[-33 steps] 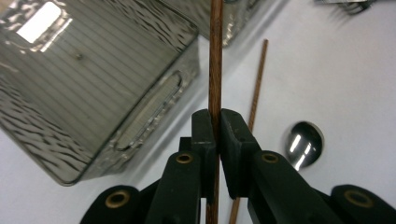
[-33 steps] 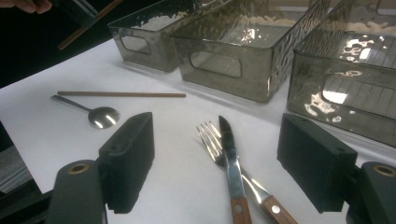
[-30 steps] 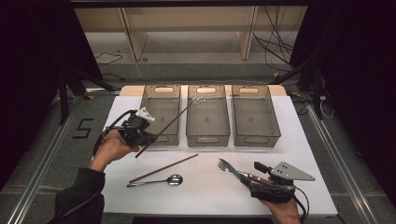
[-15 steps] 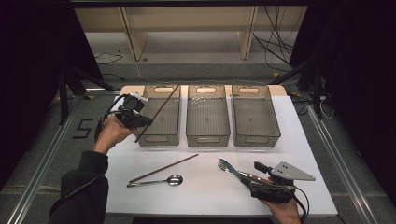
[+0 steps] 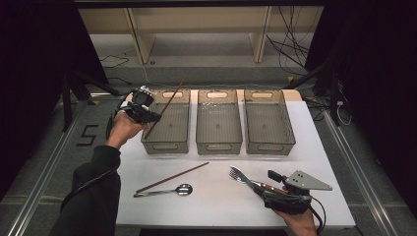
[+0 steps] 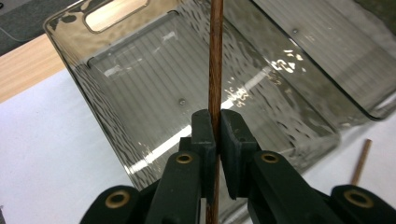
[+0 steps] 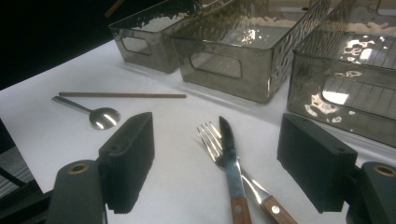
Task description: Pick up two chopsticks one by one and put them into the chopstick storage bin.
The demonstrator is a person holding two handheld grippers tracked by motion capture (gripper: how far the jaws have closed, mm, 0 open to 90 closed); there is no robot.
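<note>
My left gripper is shut on a brown chopstick and holds it tilted over the left clear bin, near that bin's left wall. In the left gripper view the chopstick runs upright between the closed pads, with the bin floor behind. My right gripper rests open at the table's front right. Its jaws stand on either side of a wood-handled knife and fork lying on the white table, without touching them.
A second chopstick and a metal spoon lie side by side at the front centre. The middle bin and right bin stand in a row with the left one. A shelf unit stands beyond the table.
My left hand has carried the chopstick away from me, toward the far left corner of the left bin, and the stick now points more steeply upward. The right gripper has stayed put.
</note>
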